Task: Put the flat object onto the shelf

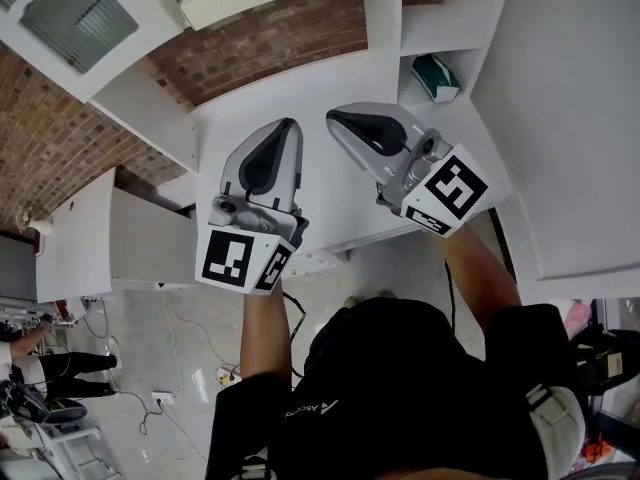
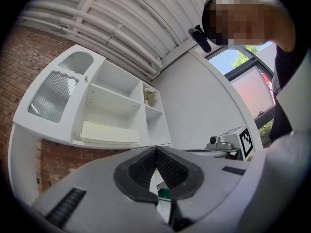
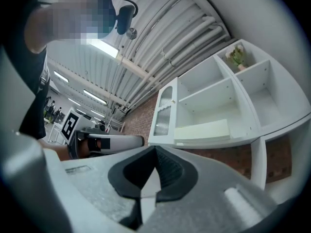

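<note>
Left gripper (image 2: 156, 152): clenched, the pads meeting at their tips with nothing between them.
Right gripper (image 3: 155, 150): also shut tight and empty; I see only a pale sliver of background through the slit below the pads.
Flat object (image 3: 201, 130): up and ahead of both jaw tips, well apart from them. It lies in the bottom compartment of the white shelf unit (image 2: 114, 100), and neither gripper touches it.
How it looks: a pale cream slab, long and thin with square edges. It rests on its broad face and fills most of the compartment's width, its long edge facing me.
Task reading: I judge it already placed, with both grippers clear of it.
Risk, nudging: the slab's front edge seems close to the shelf lip. If a shut gripper rose in front of it, the tips could catch that edge and drag it out, and from that height it would drop towards me.
Risk, regrasp: if I had to square it up, the jaws would need opening first. A thin slab flat on a board gives the pads little to bite, so they might only shove it.
Risk, neighbours: a green and white box (image 1: 435, 76) sits in a side compartment just beyond the right jaw tips, and a small plant (image 3: 236, 56) stands higher up. A careless sideways swing could knock either.
</note>
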Motion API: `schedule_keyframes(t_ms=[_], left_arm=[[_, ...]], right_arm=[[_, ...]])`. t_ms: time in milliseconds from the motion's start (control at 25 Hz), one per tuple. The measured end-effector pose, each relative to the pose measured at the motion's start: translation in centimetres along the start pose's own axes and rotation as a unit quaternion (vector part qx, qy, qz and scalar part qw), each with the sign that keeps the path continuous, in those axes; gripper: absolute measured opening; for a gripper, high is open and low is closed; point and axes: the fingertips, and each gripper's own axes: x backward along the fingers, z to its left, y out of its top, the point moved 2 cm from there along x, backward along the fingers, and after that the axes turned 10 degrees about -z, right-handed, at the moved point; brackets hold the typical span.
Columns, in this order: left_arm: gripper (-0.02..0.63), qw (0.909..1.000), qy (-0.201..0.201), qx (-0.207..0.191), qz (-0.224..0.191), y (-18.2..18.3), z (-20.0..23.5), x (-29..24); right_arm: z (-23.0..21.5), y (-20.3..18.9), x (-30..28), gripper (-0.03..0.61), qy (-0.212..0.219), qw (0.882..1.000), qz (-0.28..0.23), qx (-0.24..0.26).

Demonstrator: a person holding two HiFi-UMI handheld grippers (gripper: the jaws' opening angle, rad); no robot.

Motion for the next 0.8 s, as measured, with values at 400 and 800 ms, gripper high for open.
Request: schedule_keyframes(t_ms=[400,800], left_arm=[[-0.002,1.0,-0.003,0.002,0.006,-0.45,-0.07,-0.17],[-0.002,1.0,-0.002,0.004,0.003,-0.2,0.24,0.14]], right_arm=[[-0.12,0.02,0.18,0.0,0.002,1.0,0.0,0.002],[-0.1,0.42,0.15,0.0,-0.001,1.0,0.001,0.007]])
